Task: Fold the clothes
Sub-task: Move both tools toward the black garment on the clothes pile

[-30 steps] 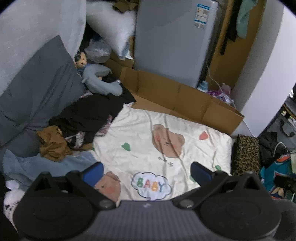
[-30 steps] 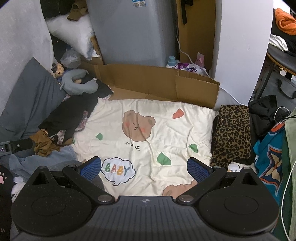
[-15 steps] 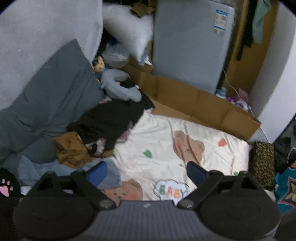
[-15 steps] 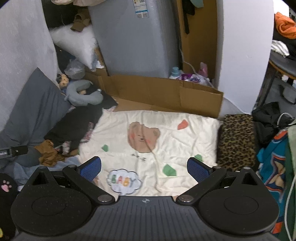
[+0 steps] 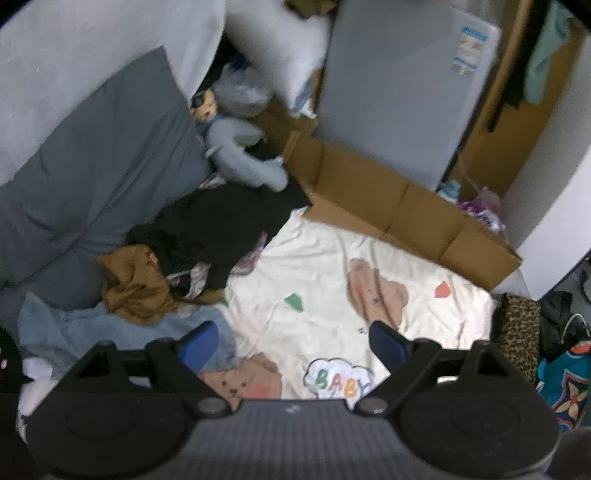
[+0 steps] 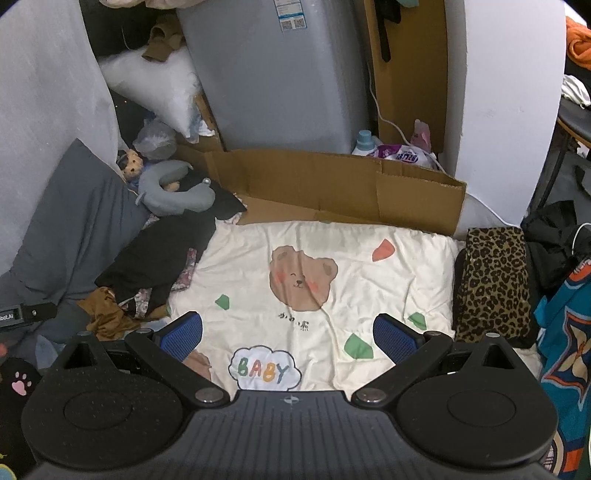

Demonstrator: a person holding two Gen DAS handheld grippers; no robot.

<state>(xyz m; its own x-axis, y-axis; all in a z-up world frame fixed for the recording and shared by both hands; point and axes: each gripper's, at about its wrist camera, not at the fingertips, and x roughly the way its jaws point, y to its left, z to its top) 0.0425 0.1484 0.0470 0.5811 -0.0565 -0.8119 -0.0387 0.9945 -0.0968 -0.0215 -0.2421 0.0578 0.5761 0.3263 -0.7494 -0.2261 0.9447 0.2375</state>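
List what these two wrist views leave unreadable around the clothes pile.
- Black garment, left wrist view: motion blur; type unclear.
- Floral cloth, right wrist view: mostly buried under the black garment.
- Light blue garment, left wrist view: near part hidden behind the left gripper, whose empty jaws are closing.

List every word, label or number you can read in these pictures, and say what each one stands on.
"BABY": coloured letters in a white cloud on the cream blanket.
Small dark characters under the bear print: too small to read.
Sticker with codes on the grey appliance: too small to read.
Purple packet behind the cardboard: lettering blurred.
White lettering on the black strap at the left edge: cut off, unreadable.
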